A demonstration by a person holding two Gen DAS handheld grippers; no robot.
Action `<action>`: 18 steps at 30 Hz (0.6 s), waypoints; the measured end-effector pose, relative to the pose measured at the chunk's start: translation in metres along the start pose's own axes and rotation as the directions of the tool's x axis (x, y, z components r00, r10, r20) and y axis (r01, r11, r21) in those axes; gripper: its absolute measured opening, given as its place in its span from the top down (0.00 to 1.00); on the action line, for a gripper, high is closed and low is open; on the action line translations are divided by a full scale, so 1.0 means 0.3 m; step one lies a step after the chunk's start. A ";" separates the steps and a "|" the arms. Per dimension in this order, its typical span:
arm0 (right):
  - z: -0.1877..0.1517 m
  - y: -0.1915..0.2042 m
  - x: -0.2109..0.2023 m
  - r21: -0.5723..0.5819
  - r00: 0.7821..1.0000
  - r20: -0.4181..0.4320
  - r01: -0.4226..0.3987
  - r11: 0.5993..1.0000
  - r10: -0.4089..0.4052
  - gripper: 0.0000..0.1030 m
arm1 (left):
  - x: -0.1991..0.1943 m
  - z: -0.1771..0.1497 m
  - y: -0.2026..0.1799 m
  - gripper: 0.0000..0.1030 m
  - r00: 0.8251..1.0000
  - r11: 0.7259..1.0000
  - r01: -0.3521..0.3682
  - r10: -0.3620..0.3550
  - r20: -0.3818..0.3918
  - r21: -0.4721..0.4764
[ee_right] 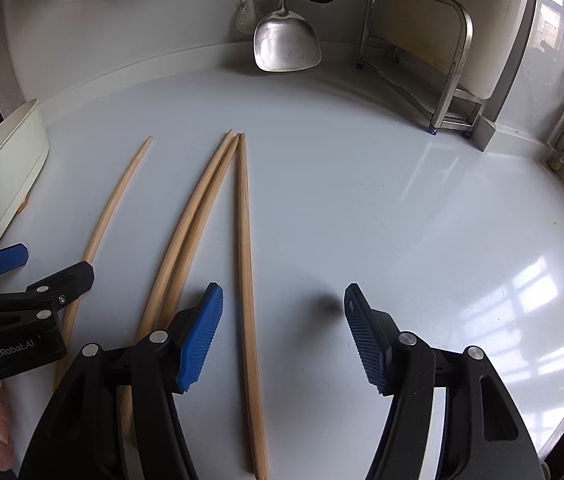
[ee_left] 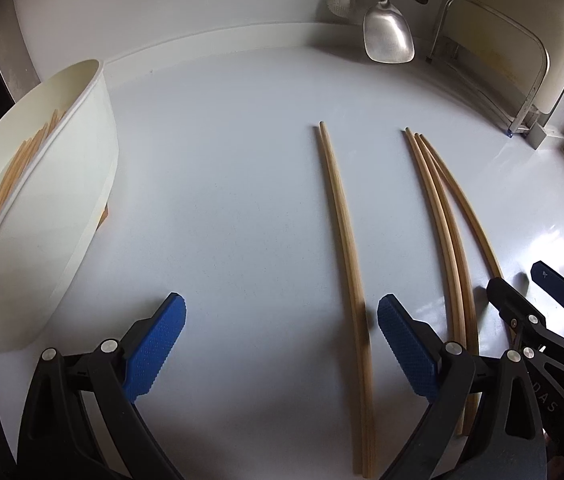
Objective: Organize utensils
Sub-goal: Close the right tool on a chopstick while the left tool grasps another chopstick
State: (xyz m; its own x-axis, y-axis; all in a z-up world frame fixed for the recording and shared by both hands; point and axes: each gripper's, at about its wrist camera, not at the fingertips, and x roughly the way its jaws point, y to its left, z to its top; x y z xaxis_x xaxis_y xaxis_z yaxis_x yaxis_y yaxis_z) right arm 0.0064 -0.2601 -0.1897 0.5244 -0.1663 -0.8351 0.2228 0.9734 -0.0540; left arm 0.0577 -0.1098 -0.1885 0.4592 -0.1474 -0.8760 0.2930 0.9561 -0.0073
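Left tool (ee_left: pixel 282 344) hanging wide open over the white surface (ee_left: pixel 222 168), nothing between its blue pads. Pair of chopsticks (ee_left: pixel 342 240) lying touching side by side just inside the tool's right-hand pad, long axis running straight ahead along the pointing direction, thick ends nearest, tips far. White holder (ee_left: pixel 62 184) off to the left, already carrying chopsticks. Three more chopsticks (ee_right: pixel 198 232) resting further right, one of them inside the open, empty right tool (ee_right: pixel 284 336). Probably calls for a small sideways shift of the left tool before closing across the pair's width.
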 end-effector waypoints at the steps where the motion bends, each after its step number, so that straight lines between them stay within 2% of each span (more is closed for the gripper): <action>1: 0.002 0.003 0.000 -0.005 1.000 0.002 -0.001 1.000 0.001 0.41 | 0.000 -0.003 0.000 0.08 1.000 1.000 -0.005 0.005 0.001 0.002; 4: 0.004 0.008 0.002 -0.022 1.000 0.010 -0.003 1.000 0.003 0.42 | -0.007 -0.009 -0.007 0.08 0.999 1.000 -0.028 0.027 0.020 0.014; 6: 0.004 0.011 0.000 -0.030 1.000 0.016 -0.004 1.000 0.004 0.50 | -0.014 -0.017 -0.014 0.12 0.999 0.999 -0.032 0.031 0.033 0.022; 10: 0.002 0.022 -0.005 -0.054 1.000 0.021 -0.010 0.999 0.011 0.58 | -0.037 -0.031 -0.041 0.31 0.999 0.999 -0.021 0.019 0.048 0.035; 15: 0.001 0.052 -0.012 -0.096 0.999 0.012 -0.037 0.995 0.039 0.80 | -0.053 -0.037 -0.058 0.51 0.999 1.000 -0.001 0.000 0.040 0.025; 17: -0.001 0.058 -0.015 -0.103 0.998 0.007 -0.054 0.993 0.055 0.89 | -0.060 -0.039 -0.069 0.69 0.999 0.999 0.006 -0.008 0.042 0.036; 18: -0.001 0.060 -0.015 -0.108 0.998 0.006 -0.056 0.993 0.057 0.94 | -0.062 -0.039 -0.073 0.74 0.999 0.999 0.008 -0.009 0.041 0.039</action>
State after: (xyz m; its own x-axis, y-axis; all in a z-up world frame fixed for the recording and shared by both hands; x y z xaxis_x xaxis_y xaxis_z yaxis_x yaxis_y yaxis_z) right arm 0.0079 -0.2417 -0.1870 0.5410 -0.1112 -0.8336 0.1031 0.9925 -0.0655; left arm 0.0330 -0.1250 -0.1776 0.4902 -0.1665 -0.8555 0.3288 0.9444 0.0046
